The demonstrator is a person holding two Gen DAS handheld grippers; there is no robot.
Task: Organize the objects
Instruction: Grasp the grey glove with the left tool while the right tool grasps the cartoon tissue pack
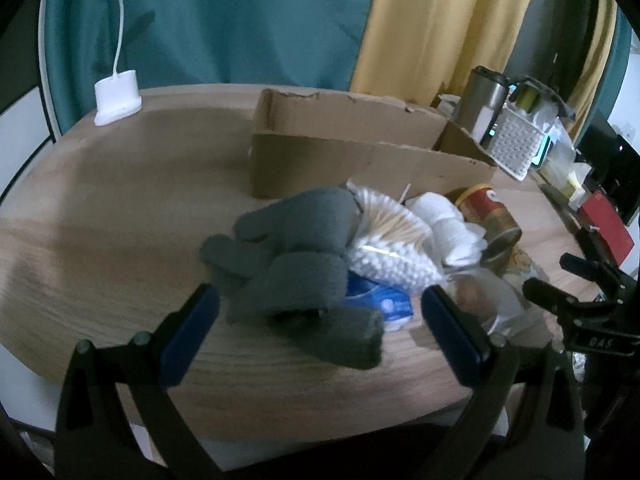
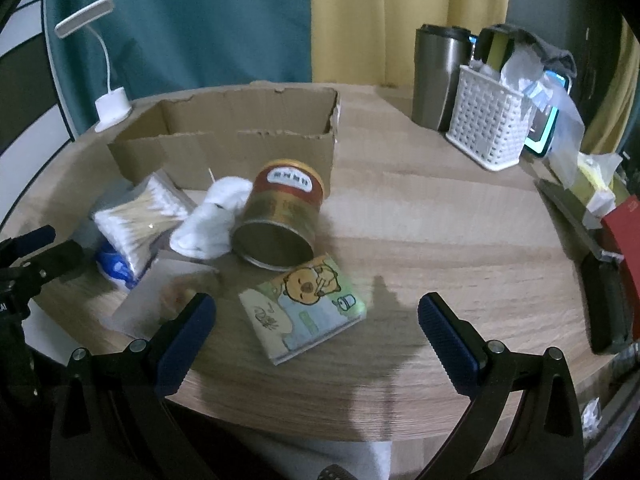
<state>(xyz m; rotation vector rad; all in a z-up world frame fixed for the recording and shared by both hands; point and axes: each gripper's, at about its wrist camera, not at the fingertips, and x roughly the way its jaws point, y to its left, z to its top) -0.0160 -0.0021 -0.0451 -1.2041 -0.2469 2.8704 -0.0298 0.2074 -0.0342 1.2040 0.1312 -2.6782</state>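
A grey glove (image 1: 298, 264) lies on a pile of things on the wooden table (image 1: 100, 240). My left gripper (image 1: 320, 320) is open, its jaws on either side of the glove's near end. The pile holds a cotton swab pack (image 1: 392, 248), a white sock (image 1: 448, 220), a red and gold can (image 1: 494, 220) on its side and a blue packet (image 1: 384, 300). In the right wrist view my right gripper (image 2: 316, 320) is open and empty above a cartoon tissue pack (image 2: 308, 304). The can (image 2: 280, 216), sock (image 2: 212, 216) and swabs (image 2: 140, 212) lie beyond it. An open cardboard box (image 2: 240, 140) stands behind them.
A white desk lamp (image 1: 118, 96) stands at the back left. A steel tumbler (image 2: 436, 76), a white perforated basket (image 2: 484, 128) with bags and a phone stand at the back right. A red box (image 2: 624, 248) and a dark case (image 2: 604, 304) lie along the right edge.
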